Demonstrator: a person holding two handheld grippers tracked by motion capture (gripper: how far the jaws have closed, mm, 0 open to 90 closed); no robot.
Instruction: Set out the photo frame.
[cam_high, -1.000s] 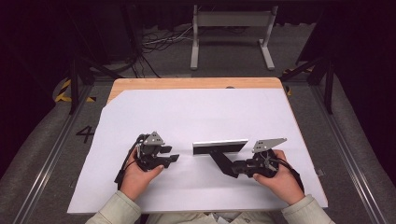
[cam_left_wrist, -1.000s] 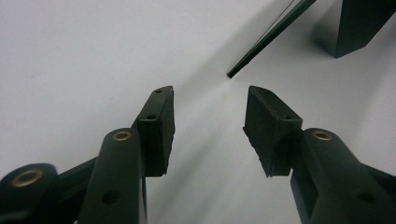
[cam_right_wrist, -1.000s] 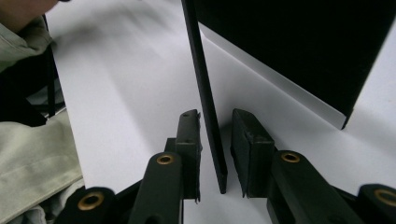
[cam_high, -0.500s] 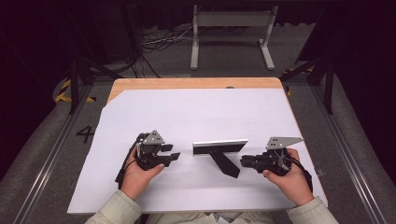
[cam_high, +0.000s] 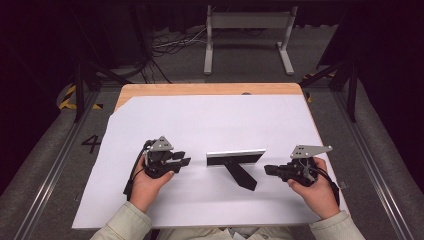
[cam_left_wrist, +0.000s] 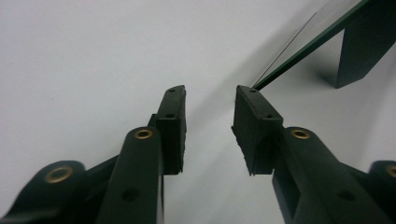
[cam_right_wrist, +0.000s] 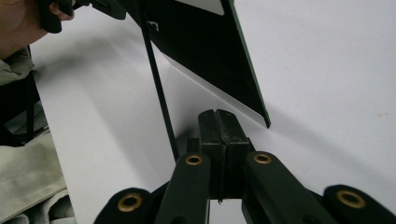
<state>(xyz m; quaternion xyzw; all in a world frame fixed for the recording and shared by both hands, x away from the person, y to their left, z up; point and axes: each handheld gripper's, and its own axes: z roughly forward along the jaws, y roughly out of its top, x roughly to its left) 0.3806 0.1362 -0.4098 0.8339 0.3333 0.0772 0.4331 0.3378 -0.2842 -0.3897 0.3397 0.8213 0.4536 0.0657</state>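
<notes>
Your left gripper (cam_high: 184, 159) rests low on the large white sheet of paper (cam_high: 210, 120) that covers the wooden tabletop (cam_high: 200, 89), held in your left hand (cam_high: 150, 177) at the left of the high view. Its jaws have just been closing, yet in the left gripper view they stand parted with bare white paper between the black rubber pads (cam_left_wrist: 173, 122) and nothing in their grasp. The tips point toward the thin black rectangular panel with a pale upper face and a black prop leg behind it (cam_high: 235, 159), which stands on its long edge in the middle of the sheet. The near end of that panel's edge (cam_left_wrist: 303, 51) lies just beyond the tip of one pad; you cannot tell from these views whether it touches.

Your right gripper (cam_high: 270, 170) sits on the other side of the panel, held in your right hand (cam_high: 312, 187), tips aimed toward the prop leg (cam_high: 241, 175) and a little apart from it. Its jaws have just been closing and are now pressed flat together, pad against pad, with nothing caught between them. In the right gripper view the panel (cam_right_wrist: 210, 51) rises just ahead of the closed tips (cam_right_wrist: 218, 122), and a thin dark edge runs down just beside them
</notes>
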